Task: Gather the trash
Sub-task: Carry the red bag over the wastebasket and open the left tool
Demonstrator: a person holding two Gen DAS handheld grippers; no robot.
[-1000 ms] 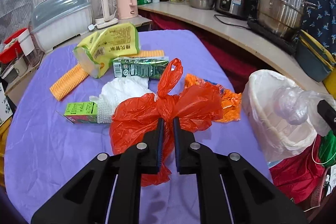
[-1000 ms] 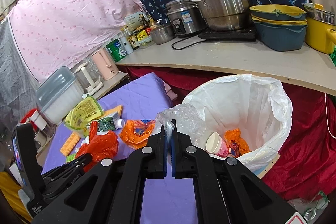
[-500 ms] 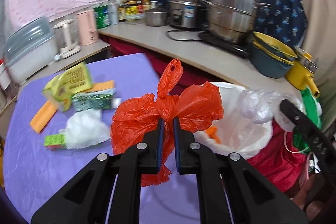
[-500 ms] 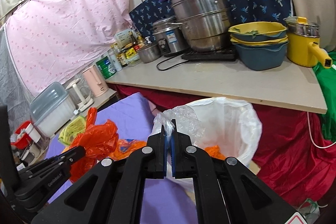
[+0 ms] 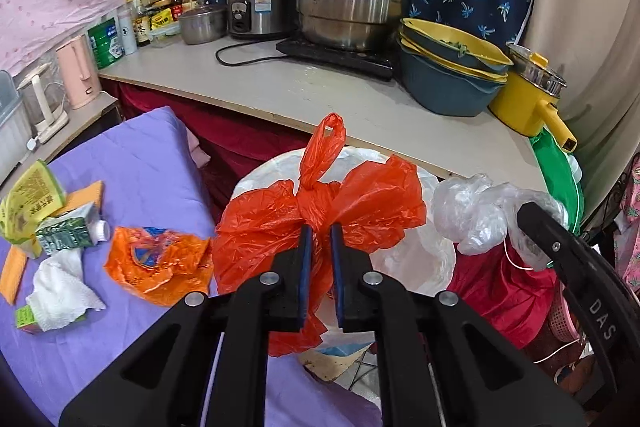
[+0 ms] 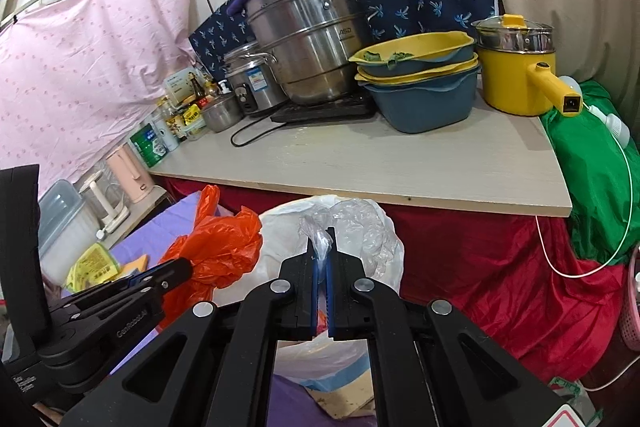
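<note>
My left gripper (image 5: 319,231) is shut on a knotted red plastic bag (image 5: 276,227), which hangs over the white-lined trash bin (image 5: 416,259). My right gripper (image 6: 320,239) is shut on a crumpled clear plastic bag (image 6: 360,227) above the same bin (image 6: 280,239). In the left wrist view the clear bag (image 5: 472,215) shows to the right, pinched by the right gripper's black finger (image 5: 540,223). In the right wrist view the red bag (image 6: 216,247) and the left gripper (image 6: 176,267) sit to the left. Most of the bin's inside is hidden behind the bags.
On the purple table (image 5: 132,167) lie an orange bag (image 5: 160,263), white tissue (image 5: 60,287), a green carton (image 5: 66,231) and a yellow packet (image 5: 30,199). Behind the bin runs a counter (image 5: 340,103) with steel pots, stacked bowls and a yellow pot (image 5: 528,99). Red cloth (image 6: 500,267) hangs below it.
Both grippers swung from the table toward the bin, carrying their bags. The red bag, earlier over the purple cloth, now hangs over the bin. The clear bag sits higher over the bin's mouth.
</note>
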